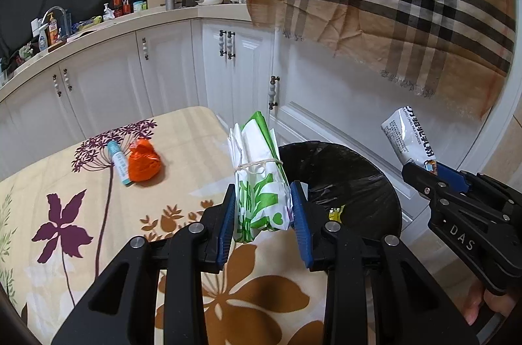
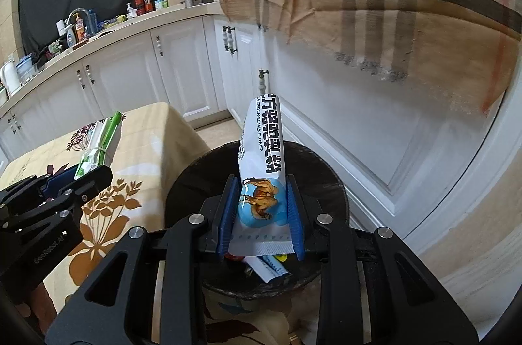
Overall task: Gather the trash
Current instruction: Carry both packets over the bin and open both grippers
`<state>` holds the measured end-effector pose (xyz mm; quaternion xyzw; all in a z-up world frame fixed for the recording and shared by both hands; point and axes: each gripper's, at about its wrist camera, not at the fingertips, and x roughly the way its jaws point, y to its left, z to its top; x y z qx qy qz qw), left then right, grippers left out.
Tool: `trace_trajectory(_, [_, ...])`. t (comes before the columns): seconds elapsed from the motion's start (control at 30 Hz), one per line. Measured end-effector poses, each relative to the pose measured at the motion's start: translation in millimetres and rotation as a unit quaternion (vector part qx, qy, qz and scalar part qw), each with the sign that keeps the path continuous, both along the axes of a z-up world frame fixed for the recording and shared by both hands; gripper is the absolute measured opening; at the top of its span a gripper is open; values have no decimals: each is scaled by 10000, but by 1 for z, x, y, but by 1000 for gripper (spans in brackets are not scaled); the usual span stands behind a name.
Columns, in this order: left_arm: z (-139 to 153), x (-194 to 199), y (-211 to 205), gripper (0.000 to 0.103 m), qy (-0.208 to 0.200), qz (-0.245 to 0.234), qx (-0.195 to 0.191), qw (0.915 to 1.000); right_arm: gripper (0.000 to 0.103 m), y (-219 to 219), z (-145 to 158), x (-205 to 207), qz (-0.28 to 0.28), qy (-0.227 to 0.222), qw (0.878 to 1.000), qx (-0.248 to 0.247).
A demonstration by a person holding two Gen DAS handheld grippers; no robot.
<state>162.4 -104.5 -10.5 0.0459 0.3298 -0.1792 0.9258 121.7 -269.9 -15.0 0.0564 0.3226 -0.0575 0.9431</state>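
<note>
My left gripper (image 1: 262,199) is shut on a bundle of green-and-white bags (image 1: 257,168) tied with string, held upright at the table's edge beside the black-lined trash bin (image 1: 365,178). My right gripper (image 2: 261,195) is shut on a white and blue milk powder packet (image 2: 262,155), standing up above the bin (image 2: 195,178). The right gripper (image 1: 424,175) also shows in the left wrist view with the packet (image 1: 407,139). An orange crumpled bag (image 1: 144,160) and a small light-blue tube (image 1: 118,162) lie on the floral tablecloth (image 1: 58,181).
Several wrappers (image 2: 267,268) lie inside the bin. White kitchen cabinets (image 1: 169,67) stand behind the table, with a cluttered counter (image 1: 98,25) above. A plaid cloth (image 1: 391,2) hangs at the upper right over a white panelled wall.
</note>
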Motion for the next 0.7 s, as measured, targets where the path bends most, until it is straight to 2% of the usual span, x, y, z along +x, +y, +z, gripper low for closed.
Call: trace_trajectory(0.7, [-16, 29, -30, 34, 42, -103, 252, 9996, 28, -15, -25, 33, -105, 203, 9997, -24])
